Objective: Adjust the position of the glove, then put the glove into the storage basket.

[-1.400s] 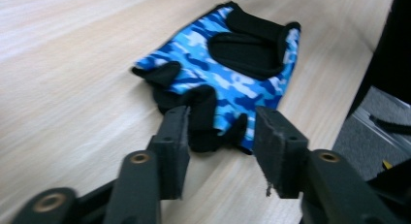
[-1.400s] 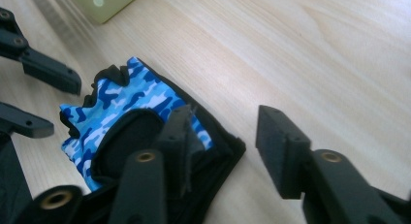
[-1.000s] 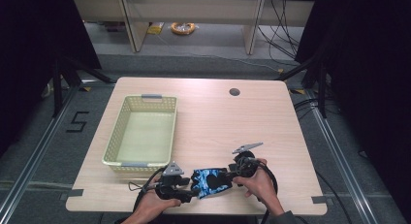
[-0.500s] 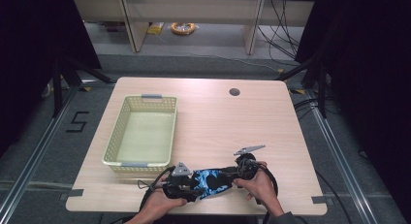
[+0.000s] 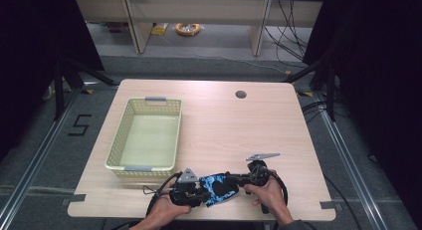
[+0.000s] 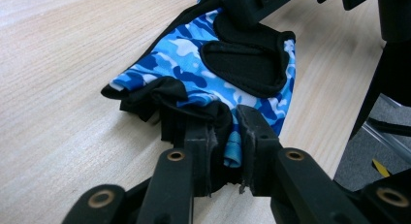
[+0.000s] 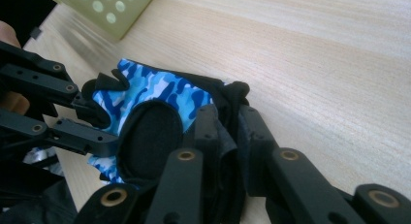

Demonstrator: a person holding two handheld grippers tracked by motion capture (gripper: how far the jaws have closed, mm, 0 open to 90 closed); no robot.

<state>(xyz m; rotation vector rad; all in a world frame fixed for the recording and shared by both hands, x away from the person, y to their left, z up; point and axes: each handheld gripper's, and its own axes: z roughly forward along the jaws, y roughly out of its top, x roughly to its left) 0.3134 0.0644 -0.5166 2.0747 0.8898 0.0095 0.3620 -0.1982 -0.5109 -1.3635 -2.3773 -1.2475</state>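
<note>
Near the front edge of the pale wooden surface (image 5: 259,125), a fingerless glove (image 5: 217,186) in blue camouflage print lies flat between two hand-held grippers. From the high view it reads as a small blue-and-black patch, with the left gripper (image 5: 196,194) at its left end and the right gripper (image 5: 238,180) at its right end. The left gripper view gives the detail: smooth printed fabric, a black padded palm patch with stitched rounded edges, short black finger stubs and a small blue loop. That gripper's fingers (image 6: 257,141) have just been closing and now pinch the glove's black hem and the loop. In the right gripper view, its own fingers (image 7: 206,124) have likewise just been closing and are clamped on bunched black fabric at the opposite end, while the left gripper's black arms show farther off on the glove's far side. Behind and to the left stands a pale yellow-green plastic basket (image 5: 122,145) with perforated walls, well apart from the glove. A dark round hole (image 5: 241,94) sits near the far edge.
</note>
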